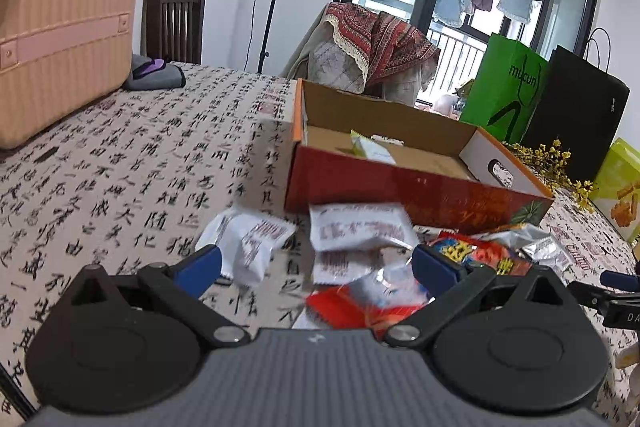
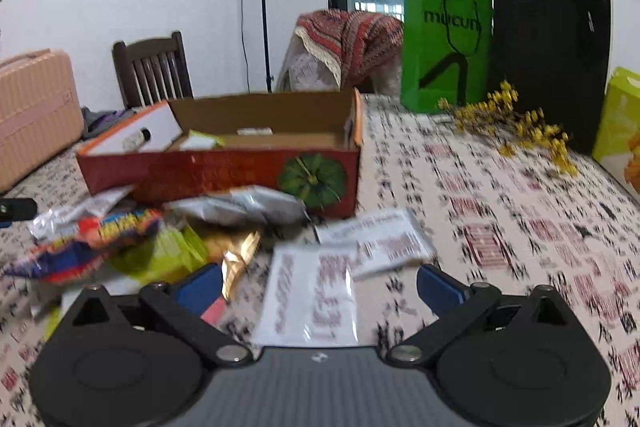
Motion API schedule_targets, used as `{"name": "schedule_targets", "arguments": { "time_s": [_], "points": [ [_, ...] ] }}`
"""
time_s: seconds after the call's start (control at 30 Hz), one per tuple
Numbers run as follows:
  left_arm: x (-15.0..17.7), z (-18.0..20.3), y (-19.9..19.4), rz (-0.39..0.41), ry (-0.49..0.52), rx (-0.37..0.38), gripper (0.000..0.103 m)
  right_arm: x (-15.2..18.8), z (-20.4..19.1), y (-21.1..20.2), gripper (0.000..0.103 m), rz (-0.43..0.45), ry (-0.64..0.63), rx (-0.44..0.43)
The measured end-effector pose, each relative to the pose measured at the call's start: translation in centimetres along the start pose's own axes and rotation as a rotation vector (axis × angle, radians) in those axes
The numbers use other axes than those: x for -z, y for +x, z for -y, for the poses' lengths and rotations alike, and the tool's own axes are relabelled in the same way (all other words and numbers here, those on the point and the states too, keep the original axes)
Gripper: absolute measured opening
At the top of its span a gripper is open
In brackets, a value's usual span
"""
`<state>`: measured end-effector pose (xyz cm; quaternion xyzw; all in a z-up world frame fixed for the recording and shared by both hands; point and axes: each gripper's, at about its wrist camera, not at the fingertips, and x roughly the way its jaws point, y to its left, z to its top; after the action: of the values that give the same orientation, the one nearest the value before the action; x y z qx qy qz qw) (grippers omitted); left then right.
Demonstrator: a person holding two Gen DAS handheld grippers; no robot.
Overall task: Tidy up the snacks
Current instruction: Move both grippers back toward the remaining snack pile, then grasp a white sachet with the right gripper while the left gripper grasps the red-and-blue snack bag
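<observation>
Both tools are released. The left tool (image 1: pixel 316 267) hovers over white snack packets (image 1: pixel 360 227); the right tool (image 2: pixel 320 285) over a white packet (image 2: pixel 312 299). The red box (image 2: pixel 220 171) stands beyond them.

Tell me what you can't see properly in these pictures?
- Box contents: both views, its front wall hides most of the inside.
- White packet writing: right wrist view, motion blur.
- Yellow bag: left wrist view, cut off by the edge.
- Red packet: left wrist view, gripper body covers its lower part.
</observation>
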<state>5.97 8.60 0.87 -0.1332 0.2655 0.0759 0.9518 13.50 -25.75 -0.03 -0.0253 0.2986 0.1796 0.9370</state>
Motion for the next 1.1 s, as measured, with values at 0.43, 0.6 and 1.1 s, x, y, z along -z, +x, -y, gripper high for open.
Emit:
{"name": "schedule_targets", "arguments": {
  "time_s": [0.43,0.6,1.1],
  "points": [
    [1.2,-1.1,1.1,-0.012,-0.021,0.009,0.103,-0.5,-0.7,3.4,0.093,-0.076,-0.048,0.028],
    [1.3,-1.4,1.1,-0.014,-0.039,0.025,0.103,-0.8,-1.0,5.0,0.080,-0.099,-0.040,0.035],
    [1.3,-1.4,1.1,-0.012,-0.045,0.035,0.103,-0.3,-0.7,2.7,0.041,-0.015,0.002,-0.010]
  ]
}}
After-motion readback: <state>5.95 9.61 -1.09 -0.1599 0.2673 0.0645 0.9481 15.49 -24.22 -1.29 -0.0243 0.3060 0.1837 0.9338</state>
